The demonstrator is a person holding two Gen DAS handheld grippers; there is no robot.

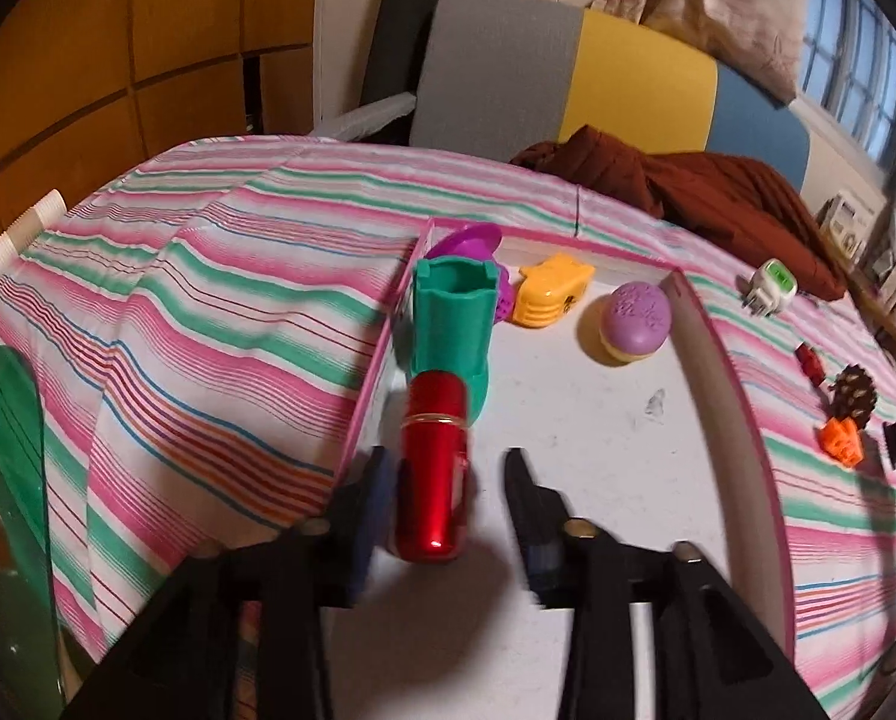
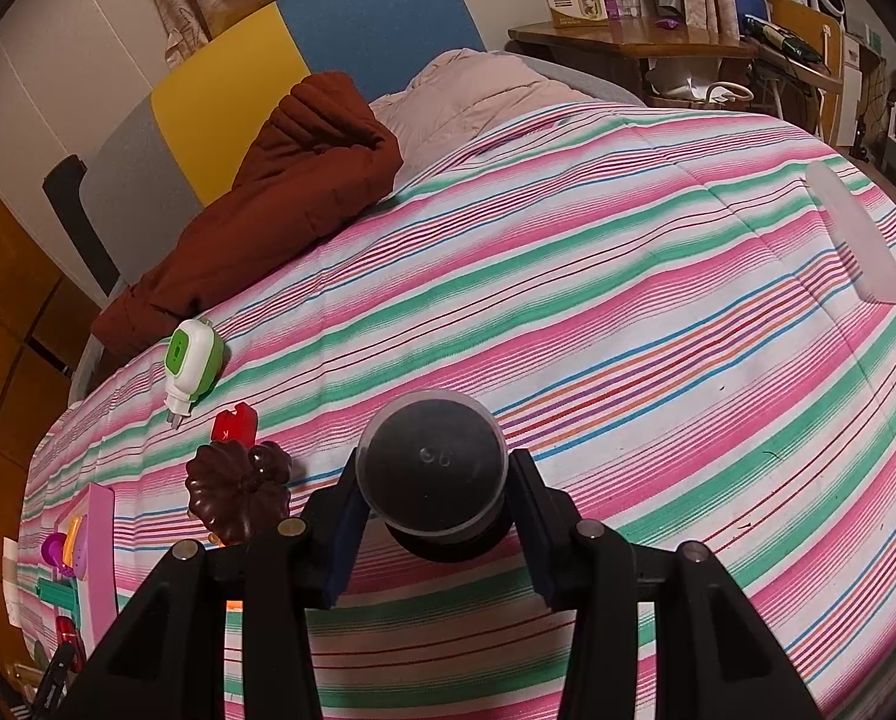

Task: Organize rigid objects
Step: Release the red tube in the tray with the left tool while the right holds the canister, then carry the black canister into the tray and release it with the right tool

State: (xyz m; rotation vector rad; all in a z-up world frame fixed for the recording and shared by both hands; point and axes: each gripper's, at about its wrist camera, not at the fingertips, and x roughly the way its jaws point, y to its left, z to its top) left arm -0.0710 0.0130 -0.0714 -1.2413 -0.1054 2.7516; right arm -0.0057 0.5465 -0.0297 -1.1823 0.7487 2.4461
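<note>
In the left wrist view a pink-rimmed white box (image 1: 706,360) lies on the striped bed. It holds a red metal tube (image 1: 432,474), a teal cup (image 1: 454,324), a purple toy (image 1: 469,243), a yellow toy (image 1: 553,291) and a purple-topped burger toy (image 1: 631,321). My left gripper (image 1: 448,480) is open over the box, the red tube lying between its fingers, against the left one. My right gripper (image 2: 432,492) is shut on a round black jar with a clear lid (image 2: 429,462), above the bedspread.
On the bedspread lie a green-white plug-in device (image 2: 189,357), a red clip (image 2: 234,423), a dark brown pumpkin-shaped piece (image 2: 237,483) and an orange toy (image 1: 841,441). A brown jacket (image 2: 279,192) lies by the headboard. A translucent lid (image 2: 856,234) lies at right.
</note>
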